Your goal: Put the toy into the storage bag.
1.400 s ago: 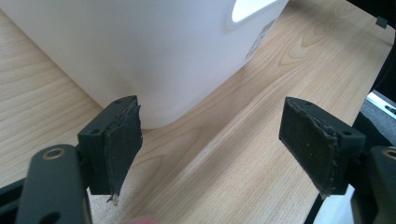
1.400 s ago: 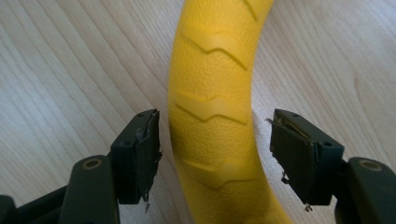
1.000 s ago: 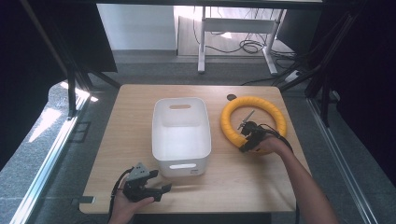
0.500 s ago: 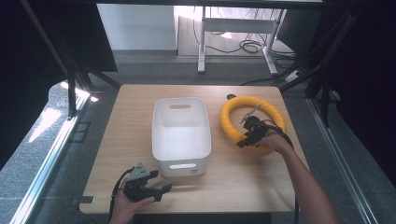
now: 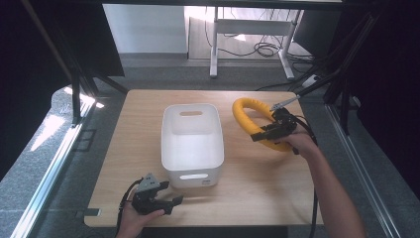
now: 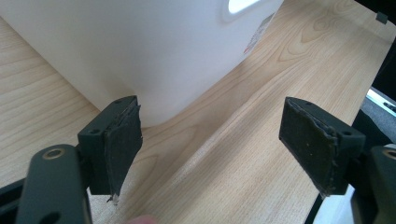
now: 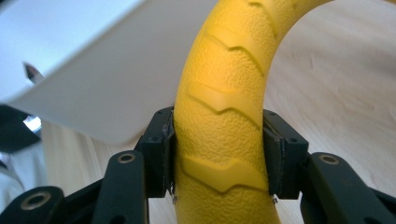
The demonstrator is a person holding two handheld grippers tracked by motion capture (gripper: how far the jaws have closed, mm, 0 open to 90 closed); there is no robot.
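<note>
The yellow ring (image 5: 257, 123) was a textured rubbery hoop with raised chevron treads, sitting right of the white bin (image 5: 192, 142) and tilted — its far side lifted off the wooden table (image 5: 267, 188). Your right gripper (image 5: 274, 130) was clamped on the ring's near side, both pads (image 7: 164, 151) pressed flat against the tread; your forearm came in from the bottom right, wrist angled toward the bin. Your left gripper (image 5: 159, 198) sat low at the table's near edge, just in front of the bin's corner — jaws spread wide, nothing between them.
</note>
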